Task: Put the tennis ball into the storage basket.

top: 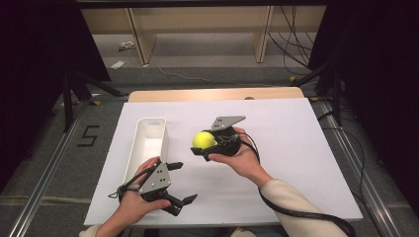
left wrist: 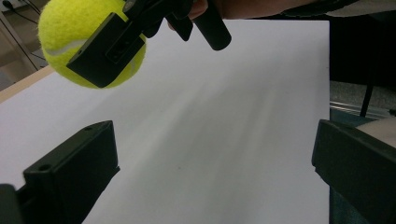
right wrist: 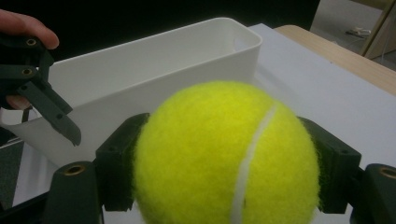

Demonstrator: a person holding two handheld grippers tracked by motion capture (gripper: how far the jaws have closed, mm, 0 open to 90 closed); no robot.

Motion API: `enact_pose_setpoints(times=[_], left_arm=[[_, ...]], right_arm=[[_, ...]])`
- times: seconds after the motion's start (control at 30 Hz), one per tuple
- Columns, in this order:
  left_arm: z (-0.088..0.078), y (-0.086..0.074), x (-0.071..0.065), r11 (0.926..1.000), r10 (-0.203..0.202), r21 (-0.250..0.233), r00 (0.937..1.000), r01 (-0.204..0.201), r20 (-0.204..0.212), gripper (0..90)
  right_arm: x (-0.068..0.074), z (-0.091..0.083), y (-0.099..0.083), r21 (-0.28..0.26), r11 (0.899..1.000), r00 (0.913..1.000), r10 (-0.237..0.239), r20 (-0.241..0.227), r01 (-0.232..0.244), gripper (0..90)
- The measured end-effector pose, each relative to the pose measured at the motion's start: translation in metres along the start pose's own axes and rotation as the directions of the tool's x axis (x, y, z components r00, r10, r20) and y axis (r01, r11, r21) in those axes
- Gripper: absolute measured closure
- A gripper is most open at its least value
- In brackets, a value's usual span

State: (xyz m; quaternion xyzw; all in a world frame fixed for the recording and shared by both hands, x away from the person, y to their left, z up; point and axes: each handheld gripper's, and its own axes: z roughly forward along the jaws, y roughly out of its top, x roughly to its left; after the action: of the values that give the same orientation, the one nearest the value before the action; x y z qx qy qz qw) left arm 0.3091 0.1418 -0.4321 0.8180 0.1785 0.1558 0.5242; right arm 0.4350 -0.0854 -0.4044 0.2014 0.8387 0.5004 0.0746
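A yellow tennis ball (top: pixel 203 139) is held a little above the white sheet, with my right gripper (top: pixel 206 143) shut on it. In the right gripper view the ball (right wrist: pixel 224 154) sits between both black jaws, facing a long white bin (right wrist: pixel 140 79). That bin (top: pixel 148 143) stands left of the ball in the high view. My left gripper (top: pixel 182 181) rests near the table's front edge, just right of the bin's near end, open with nothing between its jaws. In the left gripper view the ball (left wrist: pixel 74 46) hangs at the upper left, clamped by the other gripper's jaw.
A white sheet (top: pixel 286 158) covers the wooden table (top: pixel 212 94). Black cables trail from both grippers, the right one looping off the front right. Wooden shelf legs and loose cables stand on the floor behind the table.
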Motion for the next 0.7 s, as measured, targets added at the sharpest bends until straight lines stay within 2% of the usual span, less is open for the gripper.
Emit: enact_pose_setpoints(times=[0.7], left_arm=[[0.0002,0.0,0.0,1.0,0.002,-0.001,1.0,-0.002,-0.003,0.0]], right_arm=[[-0.0004,0.0032,0.0036,-0.009,1.0,1.0,0.0,0.001,0.0,26.3]])
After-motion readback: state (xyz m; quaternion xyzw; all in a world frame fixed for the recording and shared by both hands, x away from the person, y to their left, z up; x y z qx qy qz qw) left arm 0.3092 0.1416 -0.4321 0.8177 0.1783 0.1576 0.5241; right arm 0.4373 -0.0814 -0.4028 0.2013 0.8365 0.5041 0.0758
